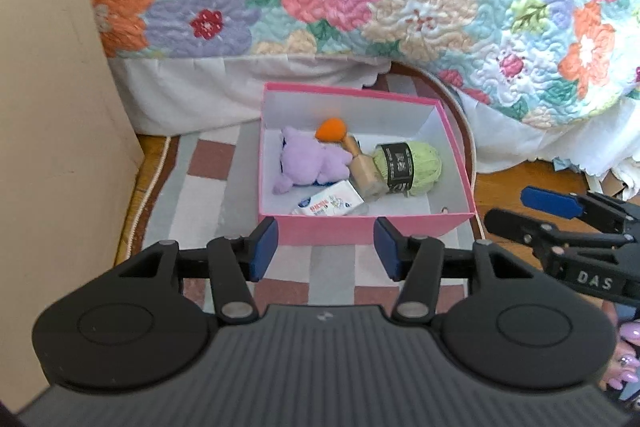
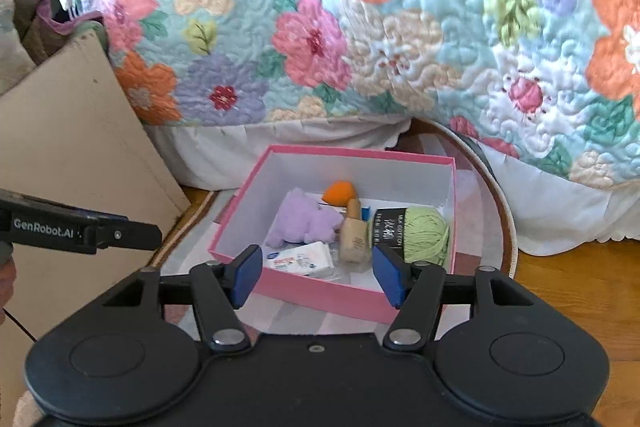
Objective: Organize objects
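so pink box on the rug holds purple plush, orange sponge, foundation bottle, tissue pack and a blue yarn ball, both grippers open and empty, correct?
One slip: the yarn ball is light green with a black label, not blue; the right wrist view shows it clearly. The rest holds: pink box on the rug, purple plush, orange sponge, foundation bottle, tissue pack, left gripper and right gripper open, empty.

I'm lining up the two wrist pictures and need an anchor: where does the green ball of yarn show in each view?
Left wrist view: the green ball of yarn lies right of centre, in the right part of the pink box, beside the beige bottle.
Right wrist view: the yarn sits low and right of centre, just above the right finger pad.
Shared landmark: the pink box on the rug.
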The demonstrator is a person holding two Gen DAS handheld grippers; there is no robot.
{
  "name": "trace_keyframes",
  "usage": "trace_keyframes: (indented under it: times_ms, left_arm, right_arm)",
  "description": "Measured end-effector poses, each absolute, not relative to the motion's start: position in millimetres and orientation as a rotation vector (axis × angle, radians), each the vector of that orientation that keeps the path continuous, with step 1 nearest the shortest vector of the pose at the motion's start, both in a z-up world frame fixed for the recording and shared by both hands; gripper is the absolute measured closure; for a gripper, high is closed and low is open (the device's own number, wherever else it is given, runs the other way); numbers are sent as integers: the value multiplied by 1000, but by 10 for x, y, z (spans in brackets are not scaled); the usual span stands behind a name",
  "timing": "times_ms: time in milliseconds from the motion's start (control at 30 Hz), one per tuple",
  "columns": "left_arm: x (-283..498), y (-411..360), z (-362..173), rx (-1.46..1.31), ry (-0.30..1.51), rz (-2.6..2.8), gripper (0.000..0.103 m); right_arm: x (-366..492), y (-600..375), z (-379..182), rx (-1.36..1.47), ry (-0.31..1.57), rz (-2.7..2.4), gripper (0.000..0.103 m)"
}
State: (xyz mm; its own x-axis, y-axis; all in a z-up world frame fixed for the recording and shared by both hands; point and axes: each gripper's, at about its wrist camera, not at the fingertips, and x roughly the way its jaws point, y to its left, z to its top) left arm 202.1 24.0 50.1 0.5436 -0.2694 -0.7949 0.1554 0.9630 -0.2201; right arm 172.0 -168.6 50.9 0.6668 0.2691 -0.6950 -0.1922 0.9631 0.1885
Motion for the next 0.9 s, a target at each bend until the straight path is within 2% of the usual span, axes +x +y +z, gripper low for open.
trace_keyframes:
  times_ms: [167, 567, 700, 900]
  left_arm:
    - [1822, 376, 428, -155, 977, -237, 50]
    - [1386, 446, 458, -111, 985, -247, 48]
    - [1277, 441, 512, -91, 976, -258, 36]
    - [1182, 432, 531, -59, 964, -247, 8]
  right_arm:
    - [1466, -1574, 607, 72, 806, 247, 33]
    - [933, -1570, 723, 72, 798, 200, 20]
    - [780, -1598, 739, 74, 778, 168, 11]
    - [697, -1561, 724, 41, 820, 135, 9]
